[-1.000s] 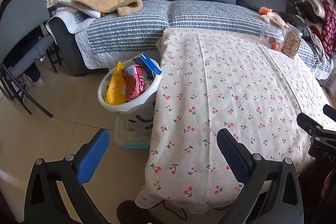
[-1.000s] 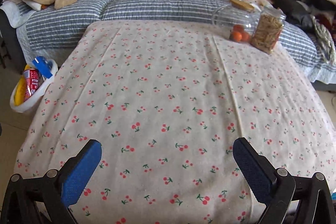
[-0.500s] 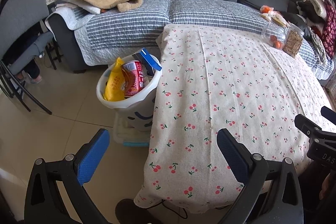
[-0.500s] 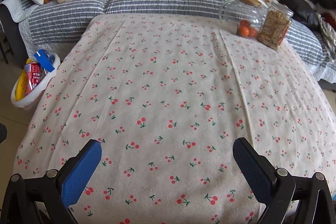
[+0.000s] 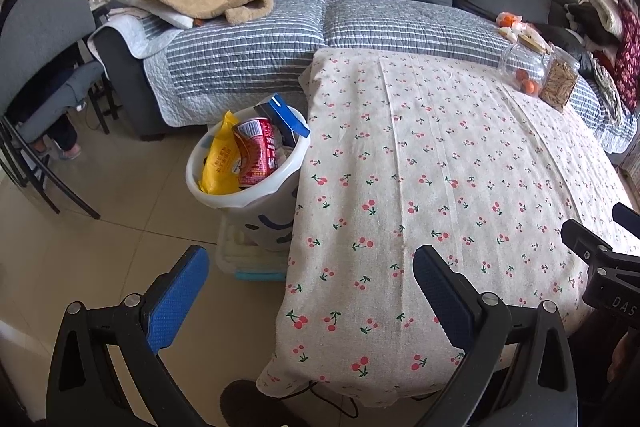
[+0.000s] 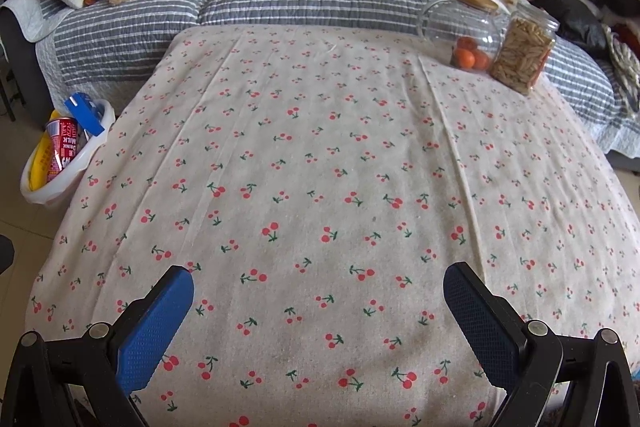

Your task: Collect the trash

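Left wrist view shows both grippers pulling back from the cherry-print tablecloth [image 5: 440,155], left gripper [image 5: 308,291] and right gripper [image 6: 316,311] spread wide and empty. Trash now sits in the white bin [image 5: 256,193] beside the table, so collecting looks finished.

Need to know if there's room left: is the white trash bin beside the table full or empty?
Nearly full. The white trash bin holds a yellow bag, red can and blue carton, all poking above its rim.

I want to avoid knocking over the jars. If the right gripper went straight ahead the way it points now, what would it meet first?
Probably the cherry-print tablecloth; the open right gripper angles down at it. Both jars stand off to the right.
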`<action>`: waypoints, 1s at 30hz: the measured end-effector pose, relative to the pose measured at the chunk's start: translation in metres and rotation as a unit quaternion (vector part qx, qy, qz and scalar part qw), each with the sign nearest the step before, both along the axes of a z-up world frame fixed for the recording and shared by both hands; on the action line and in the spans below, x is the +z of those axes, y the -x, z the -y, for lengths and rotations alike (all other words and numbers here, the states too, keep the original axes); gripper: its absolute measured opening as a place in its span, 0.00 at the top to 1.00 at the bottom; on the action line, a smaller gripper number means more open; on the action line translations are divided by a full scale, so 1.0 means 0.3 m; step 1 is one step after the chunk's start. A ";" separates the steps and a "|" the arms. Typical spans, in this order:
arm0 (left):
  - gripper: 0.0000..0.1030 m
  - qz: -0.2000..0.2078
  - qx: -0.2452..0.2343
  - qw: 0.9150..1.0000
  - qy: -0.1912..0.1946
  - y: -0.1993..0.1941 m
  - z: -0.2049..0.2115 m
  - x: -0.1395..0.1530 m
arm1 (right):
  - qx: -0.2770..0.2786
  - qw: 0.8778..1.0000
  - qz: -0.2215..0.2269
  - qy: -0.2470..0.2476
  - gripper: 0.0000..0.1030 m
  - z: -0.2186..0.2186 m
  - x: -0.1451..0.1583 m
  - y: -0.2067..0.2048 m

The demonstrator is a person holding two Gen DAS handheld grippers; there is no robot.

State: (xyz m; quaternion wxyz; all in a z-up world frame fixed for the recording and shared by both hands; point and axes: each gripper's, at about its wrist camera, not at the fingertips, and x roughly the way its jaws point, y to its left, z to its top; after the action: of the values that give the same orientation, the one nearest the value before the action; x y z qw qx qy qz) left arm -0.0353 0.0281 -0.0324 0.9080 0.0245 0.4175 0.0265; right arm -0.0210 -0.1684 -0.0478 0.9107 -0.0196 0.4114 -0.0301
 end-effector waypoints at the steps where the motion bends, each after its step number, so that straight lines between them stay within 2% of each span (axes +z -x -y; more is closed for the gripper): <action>1: 0.00 0.001 0.001 1.000 0.000 0.000 -0.001 0.001 | 0.000 1.000 0.001 0.001 0.00 -0.002 0.001 0.001; 30: 0.00 -0.001 0.004 1.000 0.001 -0.003 -0.006 0.003 | 0.006 1.000 0.000 0.006 0.00 -0.033 -0.006 0.004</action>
State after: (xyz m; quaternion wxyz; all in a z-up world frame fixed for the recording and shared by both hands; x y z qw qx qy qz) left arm -0.0344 0.0299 -0.0316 0.9076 0.0215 0.4182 0.0293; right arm -0.0220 -0.1585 -0.0497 0.9107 -0.0279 0.4113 -0.0274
